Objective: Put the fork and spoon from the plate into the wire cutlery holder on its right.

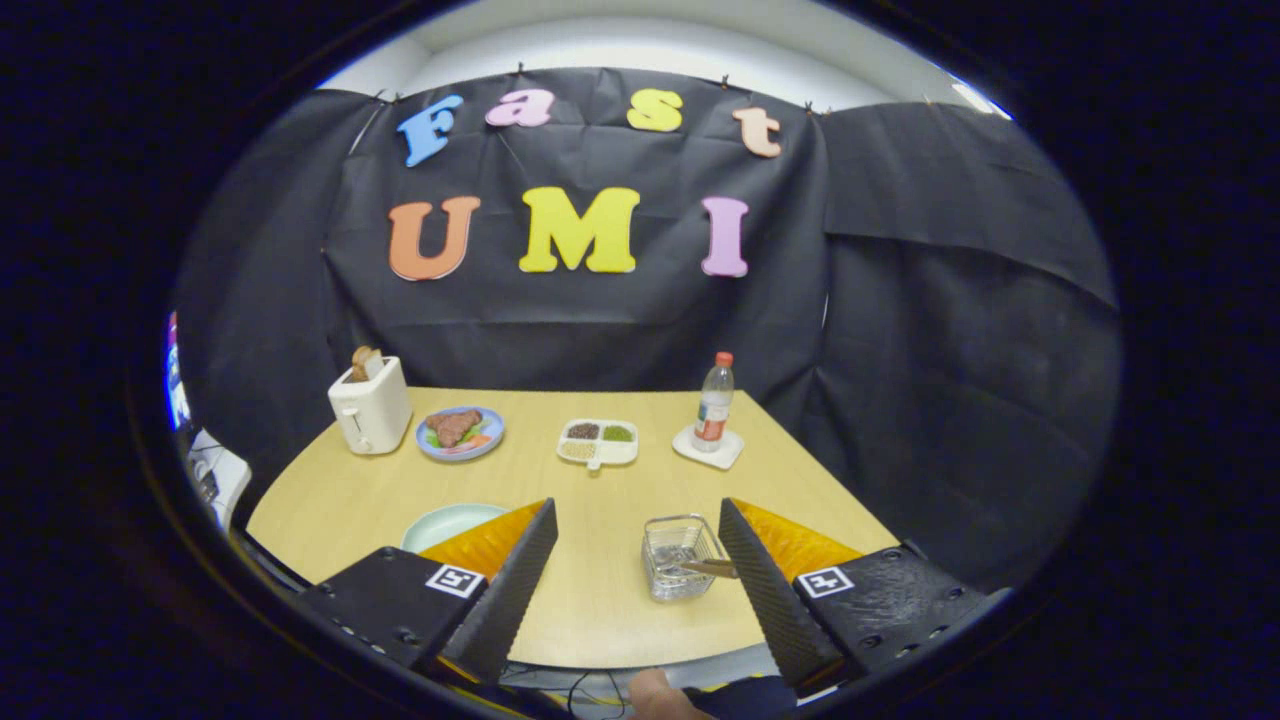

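Above the near edge of the table (600, 470), the gripper (636, 570) is held level, spread wide with nothing gripped. Between its fingers, nearer the right one, the wire cutlery holder (680, 556) is seen with cutlery handles (712, 568) inside. Left, a plate (447, 522) is partly hidden.

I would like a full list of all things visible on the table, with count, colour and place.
table: one, light wood, under everything.
toaster: one, cream, far left, bread in its slot.
blue plate: one, with food, beside the toaster.
divided dish: one, white, far middle.
bottle: one, clear, red cap, on a white coaster.
pale green plate: one, behind the left finger.
wire cutlery holder: one, silver, between the fingers, utensil handle sticking out.
gripper: fingers open, holding nothing.
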### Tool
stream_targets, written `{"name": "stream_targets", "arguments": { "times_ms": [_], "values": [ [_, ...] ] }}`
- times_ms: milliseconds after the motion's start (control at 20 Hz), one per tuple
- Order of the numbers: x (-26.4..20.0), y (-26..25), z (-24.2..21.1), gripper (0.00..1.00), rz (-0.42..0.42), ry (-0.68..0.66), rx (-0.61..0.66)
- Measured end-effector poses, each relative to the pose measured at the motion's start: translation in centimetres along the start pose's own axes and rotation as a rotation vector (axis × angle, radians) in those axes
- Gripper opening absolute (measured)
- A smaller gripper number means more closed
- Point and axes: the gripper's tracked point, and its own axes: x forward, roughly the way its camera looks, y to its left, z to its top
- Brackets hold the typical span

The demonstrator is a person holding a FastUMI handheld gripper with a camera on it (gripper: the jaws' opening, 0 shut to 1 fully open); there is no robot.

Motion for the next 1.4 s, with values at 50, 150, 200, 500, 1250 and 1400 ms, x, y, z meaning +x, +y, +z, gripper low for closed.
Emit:
{"name": "stream_targets", "arguments": {
  "times_ms": [50, 150, 200, 500, 1250, 1400],
  "values": [
    [-1.6, 0.6, 0.1, 0.97, 0.011, -0.03, -0.004],
    [-4.5, 1.8, -0.2, 0.96, 0.051, -0.064, 0.017],
    [-6.0, 2.1, -0.7, 0.96, 0.07, -0.071, 0.02],
    [-11.8, 1.9, -1.1, 0.96, 0.07, -0.181, -0.002],
    [-16.5, 1.3, -4.6, 0.96, 0.143, -0.332, 0.032],
    [-16.4, 1.2, -5.0, 0.96, 0.155, -0.324, 0.047]
  ]
}}
